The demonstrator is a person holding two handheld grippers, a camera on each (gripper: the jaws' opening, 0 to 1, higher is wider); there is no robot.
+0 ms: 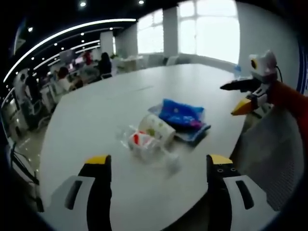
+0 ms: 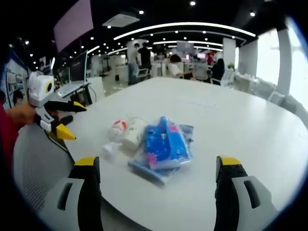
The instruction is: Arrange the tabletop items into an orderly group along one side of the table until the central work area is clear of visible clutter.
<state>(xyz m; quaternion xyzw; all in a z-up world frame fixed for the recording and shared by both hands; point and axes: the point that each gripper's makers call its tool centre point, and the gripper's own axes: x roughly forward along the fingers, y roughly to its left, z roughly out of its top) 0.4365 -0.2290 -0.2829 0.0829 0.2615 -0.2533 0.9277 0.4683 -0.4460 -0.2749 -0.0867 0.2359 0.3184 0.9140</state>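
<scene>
A small heap lies on the white table (image 1: 96, 120). It holds a bright blue packet (image 1: 180, 114) on a flat grey-blue pack (image 1: 196, 133), a white paper cup (image 1: 156, 129) on its side, and a clear wrapper with red print (image 1: 138, 140). My left gripper (image 1: 159, 161) hovers open short of the heap. My right gripper (image 1: 228, 100) reaches in from the right, open and empty. In the right gripper view, the blue packet (image 2: 163, 142), the cup (image 2: 133, 135) and the red-printed wrapper (image 2: 117, 129) lie ahead of my open right gripper (image 2: 158, 163). My left gripper (image 2: 79, 123) is at the left.
A grey mesh chair back (image 2: 36, 163) stands at the table's near edge, also visible as the chair (image 1: 274, 154) in the left gripper view. A small clear piece (image 1: 172, 162) lies by the heap. People sit at desks (image 2: 192, 65) beyond the far edge. Bare tabletop (image 2: 240, 110) spreads around the heap.
</scene>
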